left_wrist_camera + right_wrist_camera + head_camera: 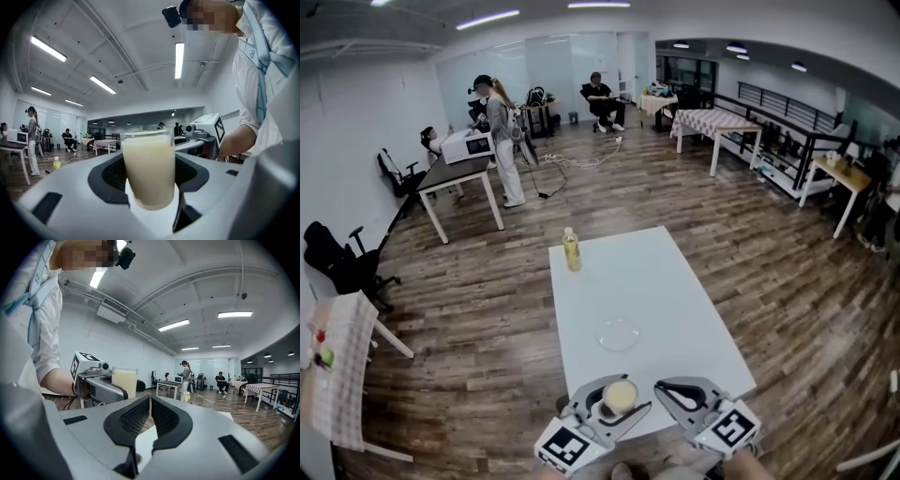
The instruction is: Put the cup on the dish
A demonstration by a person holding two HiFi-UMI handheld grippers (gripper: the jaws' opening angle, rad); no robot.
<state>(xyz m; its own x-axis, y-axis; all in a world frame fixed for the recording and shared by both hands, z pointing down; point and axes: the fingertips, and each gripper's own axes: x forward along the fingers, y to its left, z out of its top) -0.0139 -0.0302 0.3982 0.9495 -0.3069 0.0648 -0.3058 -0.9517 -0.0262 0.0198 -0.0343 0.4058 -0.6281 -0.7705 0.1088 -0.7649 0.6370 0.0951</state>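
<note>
Left tool is grasping the cup: both pads press on its sides and the cup stands upright between them. It's a clear cup, nearly full of a pale creamy liquid. It hangs over the near edge of the white tabletop, left of that edge's middle.

Right tool is clenched with nothing in it, pads meeting edge to edge. It sits just beside the left tool, on its right, also at the near edge. The two aren't touching as far as I can see.

The dish is clear glass, shallow and empty. It lies flat about mid-tabletop, nearer the left edge than the right. It's beyond the cup, and the two are apart.

A bottle with yellow liquid stands upright at the far left corner of the tabletop, well apart from the dish.

The floor is wood. I see other tables and a few people at the back of the room.
</note>
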